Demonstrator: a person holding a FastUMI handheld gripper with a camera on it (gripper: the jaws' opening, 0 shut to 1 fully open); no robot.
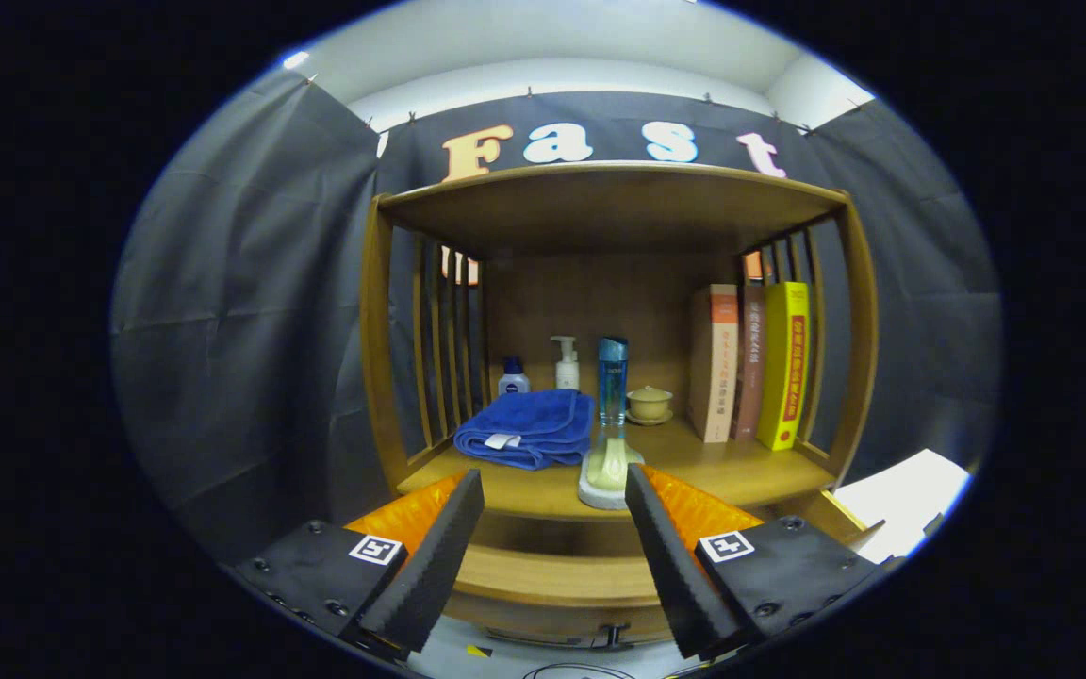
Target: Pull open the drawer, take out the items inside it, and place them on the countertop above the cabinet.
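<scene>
My gripper is open, its two fingers spread wide with nothing between them. Just beyond the fingertips lies the wooden countertop of the cabinet, under a shelf roof. On it, right ahead of the fingers, stands a brush with a pale handle on a white base. A folded blue towel lies to its left. Below the countertop, between the fingers, the drawer front looks pulled out a little, with its dark handle low down. The drawer's inside is hidden.
Behind the brush stand a tall blue bottle, a white pump bottle, a small dark blue bottle and a small lidded cup. Three books lean at the right side. Wooden slats close both sides.
</scene>
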